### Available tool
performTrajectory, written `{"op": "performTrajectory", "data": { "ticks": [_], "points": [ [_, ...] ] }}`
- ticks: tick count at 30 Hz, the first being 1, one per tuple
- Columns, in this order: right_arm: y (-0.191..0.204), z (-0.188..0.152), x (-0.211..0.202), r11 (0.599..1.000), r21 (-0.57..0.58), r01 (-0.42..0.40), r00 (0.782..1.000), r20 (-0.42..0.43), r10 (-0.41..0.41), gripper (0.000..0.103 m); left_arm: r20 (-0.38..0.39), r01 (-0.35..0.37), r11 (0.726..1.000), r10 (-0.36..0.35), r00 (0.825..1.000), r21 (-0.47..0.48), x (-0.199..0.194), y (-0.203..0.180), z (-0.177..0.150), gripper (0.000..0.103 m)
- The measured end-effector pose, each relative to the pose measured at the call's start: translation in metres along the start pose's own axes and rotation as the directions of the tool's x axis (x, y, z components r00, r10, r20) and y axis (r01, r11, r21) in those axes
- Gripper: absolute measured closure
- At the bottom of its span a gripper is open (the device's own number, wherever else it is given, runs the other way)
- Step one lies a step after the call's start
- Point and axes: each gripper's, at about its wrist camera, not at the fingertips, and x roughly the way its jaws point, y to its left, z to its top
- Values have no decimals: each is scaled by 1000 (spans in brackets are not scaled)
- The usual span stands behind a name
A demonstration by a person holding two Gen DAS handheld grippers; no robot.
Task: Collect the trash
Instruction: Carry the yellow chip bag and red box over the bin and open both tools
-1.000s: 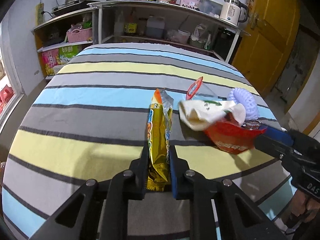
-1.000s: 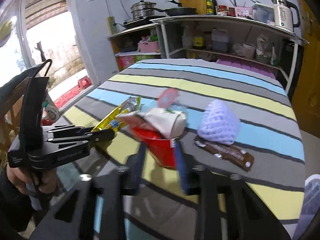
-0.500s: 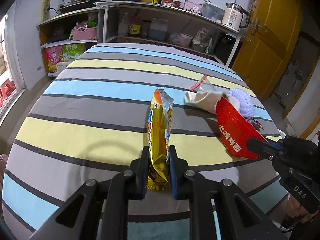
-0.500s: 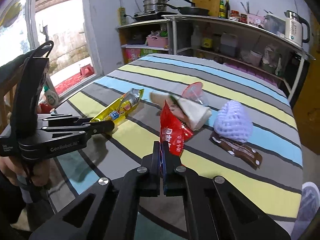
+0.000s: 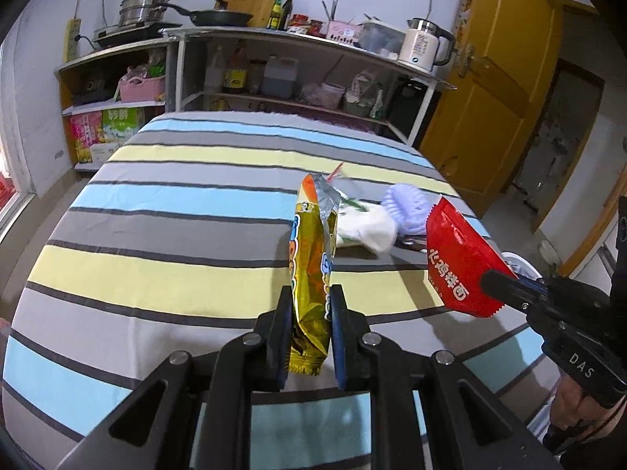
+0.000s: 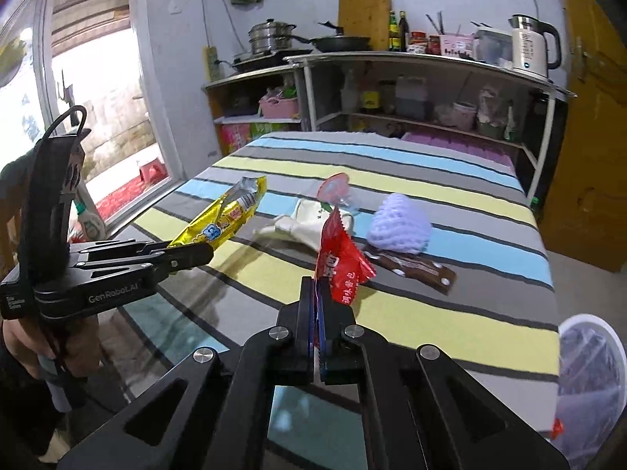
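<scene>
Red sachet [image 6: 340,262] is pinched in the right gripper [image 6: 318,290], lifted over the striped worktop [image 6: 450,313]; the white-rimmed bin [image 6: 591,376] lies low to its right. The left gripper [image 5: 311,305] clamps the yellow wrapper [image 5: 313,258].

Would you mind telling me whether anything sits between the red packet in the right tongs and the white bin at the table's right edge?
Nothing visible does. The red packet is held above the striped table by the right tongs, and the bin stands low beside the table's near right edge. The brown wrapper lies flat farther back, off that path.
</scene>
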Motion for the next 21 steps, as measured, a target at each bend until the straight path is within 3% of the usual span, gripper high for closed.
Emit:
{"op": "performTrajectory", "data": {
  "ticks": [8,21],
  "points": [
    [-12,-7,-32,999,37,34,999,41,-36,102,24,46,997,-48,999,57,-15,-34,1,85],
    [-48,-28,-84,981,125,145,984,86,-157,102,-11,167,973,-168,986,159,-11,-106,0,85]
  ]
}}
